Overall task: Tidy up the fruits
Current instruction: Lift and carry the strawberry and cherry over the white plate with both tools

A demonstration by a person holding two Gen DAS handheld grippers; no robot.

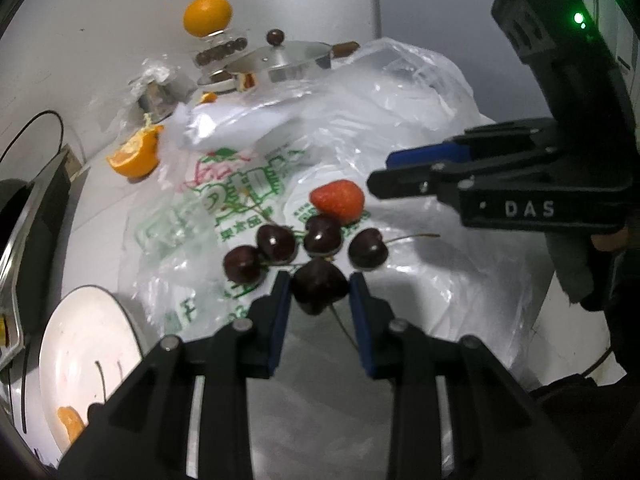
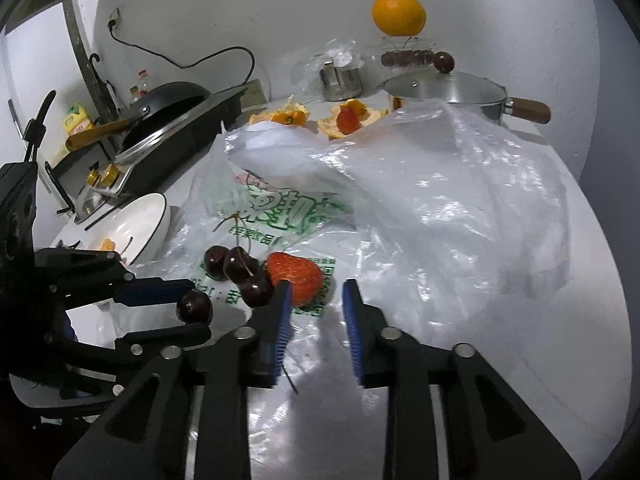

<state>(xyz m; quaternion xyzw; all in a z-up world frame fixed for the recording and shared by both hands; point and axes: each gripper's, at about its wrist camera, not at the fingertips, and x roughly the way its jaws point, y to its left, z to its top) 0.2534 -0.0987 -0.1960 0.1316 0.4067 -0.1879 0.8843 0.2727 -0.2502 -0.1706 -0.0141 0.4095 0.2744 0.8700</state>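
My left gripper (image 1: 319, 289) is shut on a dark cherry (image 1: 319, 285), its stem trailing down; it shows from the side in the right wrist view (image 2: 195, 306). Several more dark cherries (image 1: 276, 242) and a red strawberry (image 1: 338, 200) lie on a printed plastic bag (image 1: 224, 192). My right gripper (image 2: 316, 292) is open and empty, just right of the strawberry (image 2: 298, 276); in the left wrist view it (image 1: 380, 172) hovers beside the strawberry. A white plate (image 1: 84, 356) with an orange segment (image 1: 70, 434) sits at lower left.
A whole orange (image 2: 398, 14) sits on a glass stand holding cherries at the back wall. A lidded steel pot (image 2: 444, 90) with wooden handle, a steel cup (image 2: 340, 80), orange peels (image 2: 352, 118), and a stove with a black pan (image 2: 168, 100) stand around the crumpled bags.
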